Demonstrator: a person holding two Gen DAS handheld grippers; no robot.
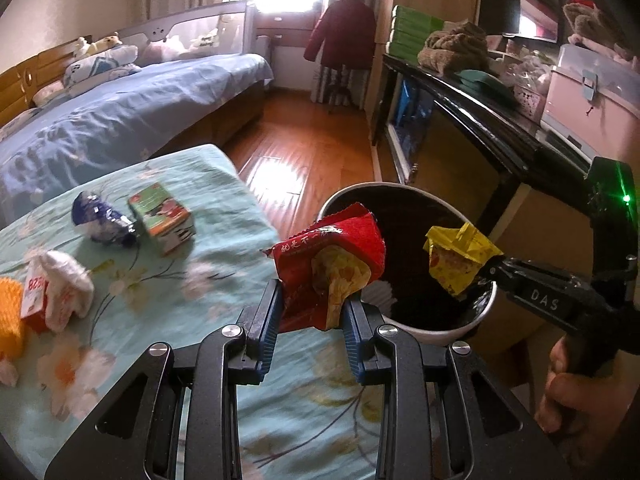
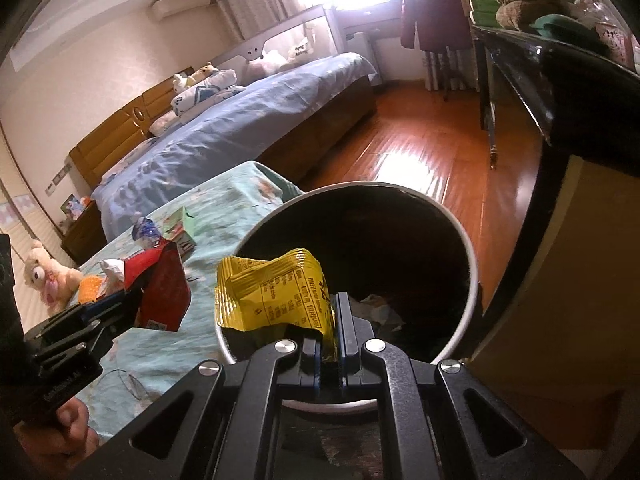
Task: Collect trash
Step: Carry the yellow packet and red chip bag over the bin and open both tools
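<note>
Wooden floor lies bare between the blue bed and the dark desk, and the white bin stands on it with its rim just beside the edge of the floral-covered table. The left gripper pinches a red wrapper (a yellow packet is tucked in its fold) over the table's edge, near the bin's rim. The right gripper is clamped tight on a yellow wrapper, which hangs over the bin's dark mouth. On the table, well apart from both grippers, lie a green carton, a crumpled blue-and-white wrapper, and a white tissue beside an orange box.
</note>
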